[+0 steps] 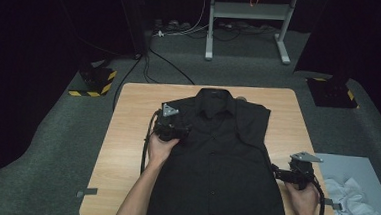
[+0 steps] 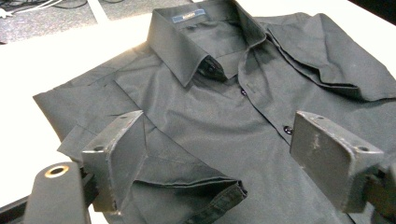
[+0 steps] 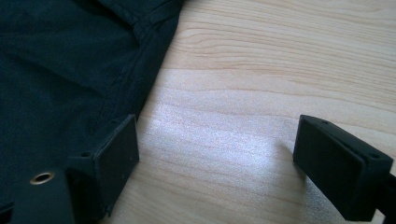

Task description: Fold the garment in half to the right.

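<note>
Desk of pale wood carries a black shirt, which lies face up with the collar at the far side and the buttons closed, so the work seems to be folding it.

At the left, the left gripper hovers over the shirt's shoulder area, just above the sleeve. This sleeve is already turned inward onto the body, with its cuff hem lying on the front panel. In the left gripper view the jaws stand wide apart and nothing is between them; I judge that the gripper is placed here either to smooth the folded sleeve or to take the side edge for the next fold.

In the middle, the button line runs straight down the shirt, and the other sleeve is also folded in over the chest, so both sides look narrow and even.

At the right, the right gripper is low beside the shirt's side edge near the hem. Its jaws are also fully spread and hold nothing: one jaw touches or nearly touches the edge seam, the other stands over bare wood. This position probably prepares a pinch on that edge. Farther right, off the desk, white cloth lies on a grey surface.
</note>
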`<state>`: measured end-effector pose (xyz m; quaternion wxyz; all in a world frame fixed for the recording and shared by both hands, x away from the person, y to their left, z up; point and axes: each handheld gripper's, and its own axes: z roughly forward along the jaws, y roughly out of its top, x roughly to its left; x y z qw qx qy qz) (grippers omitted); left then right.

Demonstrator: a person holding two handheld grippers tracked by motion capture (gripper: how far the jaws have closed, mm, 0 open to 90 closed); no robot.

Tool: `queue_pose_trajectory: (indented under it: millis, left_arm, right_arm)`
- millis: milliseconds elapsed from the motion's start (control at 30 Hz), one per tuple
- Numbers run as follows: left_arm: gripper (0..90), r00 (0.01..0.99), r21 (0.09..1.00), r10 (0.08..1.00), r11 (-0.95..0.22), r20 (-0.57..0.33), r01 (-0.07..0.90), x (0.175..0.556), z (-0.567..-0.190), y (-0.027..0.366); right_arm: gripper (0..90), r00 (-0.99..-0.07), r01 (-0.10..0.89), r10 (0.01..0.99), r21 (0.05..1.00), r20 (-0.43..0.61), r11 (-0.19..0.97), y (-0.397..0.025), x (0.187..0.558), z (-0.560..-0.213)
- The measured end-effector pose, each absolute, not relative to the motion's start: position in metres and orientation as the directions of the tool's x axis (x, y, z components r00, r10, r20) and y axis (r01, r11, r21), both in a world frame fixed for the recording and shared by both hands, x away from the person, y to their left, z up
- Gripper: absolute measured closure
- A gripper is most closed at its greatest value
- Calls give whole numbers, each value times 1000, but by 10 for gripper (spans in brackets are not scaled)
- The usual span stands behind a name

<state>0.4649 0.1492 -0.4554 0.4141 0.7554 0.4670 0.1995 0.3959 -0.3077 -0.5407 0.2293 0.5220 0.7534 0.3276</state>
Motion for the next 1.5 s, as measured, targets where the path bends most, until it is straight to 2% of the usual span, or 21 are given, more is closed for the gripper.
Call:
queue_pose_trajectory:
  millis: [333,833,1500]
  left_arm:
    - [166,468,823,878,-189,-103,536,458,-446,157]
    - [127,447,843,891,-178,-81,508,444,-432,168]
    - [126,389,869,917,-114,-95,482,414,-424,195]
  right_arm:
    - [138,-351,636,936,733,-4,242,-308,396,-541]
    - [138,-352,635,936,733,-5,243,-308,396,-541]
    - [136,-351,636,936,733,-5,243,-308,396,-541]
